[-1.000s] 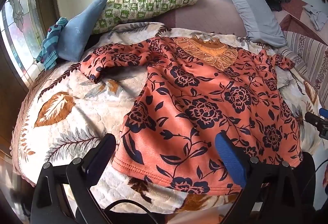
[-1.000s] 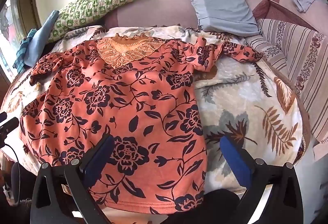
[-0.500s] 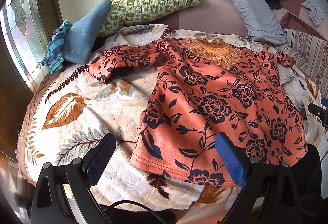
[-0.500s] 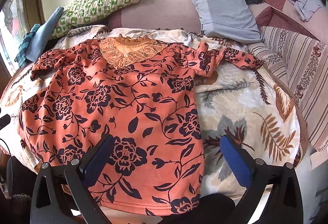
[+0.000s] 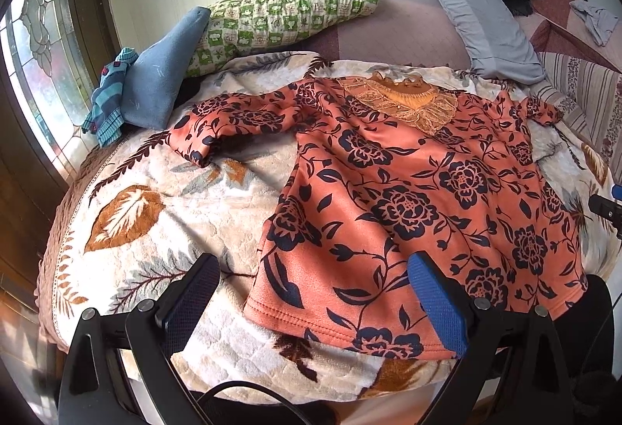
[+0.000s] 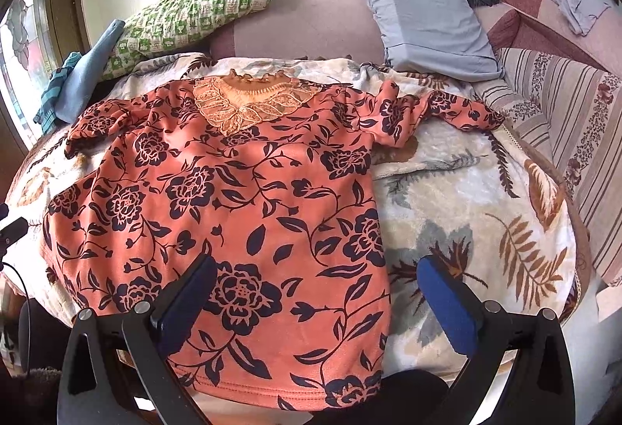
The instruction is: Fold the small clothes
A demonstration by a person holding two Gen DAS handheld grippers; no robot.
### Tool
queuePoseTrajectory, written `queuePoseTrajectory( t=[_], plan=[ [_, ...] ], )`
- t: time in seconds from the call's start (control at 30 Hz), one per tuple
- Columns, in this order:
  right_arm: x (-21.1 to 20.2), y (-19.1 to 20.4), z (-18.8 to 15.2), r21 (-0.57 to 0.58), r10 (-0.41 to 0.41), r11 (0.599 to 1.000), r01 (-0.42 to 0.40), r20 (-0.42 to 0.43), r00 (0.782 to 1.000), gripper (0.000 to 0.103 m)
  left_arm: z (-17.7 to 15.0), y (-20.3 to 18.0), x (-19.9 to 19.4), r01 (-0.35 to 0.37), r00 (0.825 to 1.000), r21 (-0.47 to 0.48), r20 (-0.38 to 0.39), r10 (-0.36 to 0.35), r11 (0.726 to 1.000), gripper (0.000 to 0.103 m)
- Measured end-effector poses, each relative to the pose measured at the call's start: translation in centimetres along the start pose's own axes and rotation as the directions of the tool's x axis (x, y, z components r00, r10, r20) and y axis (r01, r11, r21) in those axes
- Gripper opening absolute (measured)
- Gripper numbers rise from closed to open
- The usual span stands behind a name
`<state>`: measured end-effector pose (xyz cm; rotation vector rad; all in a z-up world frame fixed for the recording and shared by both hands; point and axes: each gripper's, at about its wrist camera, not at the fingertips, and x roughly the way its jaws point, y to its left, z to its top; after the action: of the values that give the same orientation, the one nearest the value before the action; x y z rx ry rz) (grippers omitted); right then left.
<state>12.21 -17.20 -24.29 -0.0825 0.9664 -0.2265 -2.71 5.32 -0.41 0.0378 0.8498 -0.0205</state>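
Note:
An orange top with dark blue flowers [image 5: 408, 191] [image 6: 233, 199] lies spread flat, front up, on a leaf-patterned blanket [image 5: 155, 215] [image 6: 466, 222]. Its lace neckline [image 6: 241, 106] points toward the wall and both sleeves lie out to the sides. My left gripper [image 5: 315, 289] hovers open above the hem's left corner, holding nothing. My right gripper [image 6: 315, 289] hovers open over the hem's right part, also holding nothing. The tip of the right gripper [image 5: 606, 205] shows at the right edge of the left wrist view.
A green checked pillow [image 5: 280, 13], a blue cushion [image 5: 163, 75] and a striped blue cloth [image 5: 109, 98] lie at the back left by a window. A grey pillow [image 6: 420, 9] and striped bedding [image 6: 563, 106] sit at the back right.
Both grippers have drawn back and up from the top, so more of the blanket shows. The top itself has not moved.

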Motion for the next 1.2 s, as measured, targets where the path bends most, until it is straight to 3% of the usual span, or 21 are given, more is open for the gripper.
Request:
queuePoseTrajectory(
  t=[1.2],
  plan=[
    [0.6,0.0,0.2,-0.002,0.027,1.0,-0.027,-0.015,1.0,0.103,0.9,-1.8,1.2,-0.005,0.999,0.043,-0.033,0.006,0.999,0.098]
  ],
)
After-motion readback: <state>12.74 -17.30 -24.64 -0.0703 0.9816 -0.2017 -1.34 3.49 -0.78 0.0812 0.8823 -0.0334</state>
